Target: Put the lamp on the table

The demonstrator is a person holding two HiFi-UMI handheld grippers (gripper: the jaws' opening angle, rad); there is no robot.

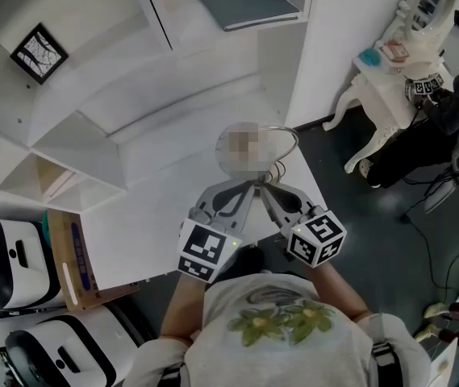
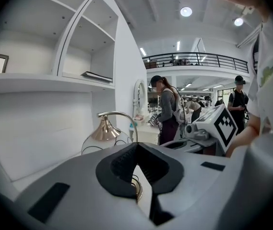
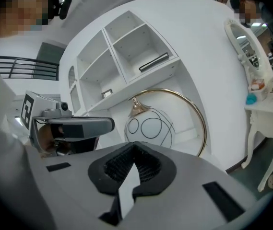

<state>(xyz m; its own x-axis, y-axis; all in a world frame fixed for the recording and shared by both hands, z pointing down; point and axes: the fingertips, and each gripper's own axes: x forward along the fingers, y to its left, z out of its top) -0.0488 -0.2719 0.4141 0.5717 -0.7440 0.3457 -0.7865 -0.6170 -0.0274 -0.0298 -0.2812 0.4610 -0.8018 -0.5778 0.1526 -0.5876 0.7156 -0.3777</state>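
A: What is shown from the head view?

B: The lamp (image 1: pixel 227 153) is seen upright on the white table (image 1: pixel 164 216), in front of a white shelf unit (image 1: pixel 92 119). The left gripper (image 1: pixel 244 192) and the right gripper (image 1: pixel 271 193) are held side by side with their tips just short of it, so its foot is covered. A framed picture (image 1: pixel 39 52) and a dark folder (image 1: pixel 245 2) are noted on the shelves. A cardboard box (image 1: pixel 72 256) is seen left of the table, and a white dressing table (image 1: pixel 386 83) with a person in black (image 1: pixel 447 111) to the right.

A: And the left gripper view?

B: The pads are shown pressed together. A brass ring (image 2: pixel 137 187) is glimpsed through the gap under them; whether it is touched cannot be told. The lamp's glass globe and gold arch are seen beyond, close to the wall. Two standing people (image 2: pixel 167 111) and a balcony railing (image 2: pixel 198 59) are shown behind, and these are given by no other view.

A: The right gripper view?

B: Its jaws are likewise closed, with nothing between them. Only here is the lamp's full gold hoop shown, with the left gripper at the left. A teal bottle (image 3: pixel 250 99) is made out on the dressing table, below its mirror (image 3: pixel 244 40).
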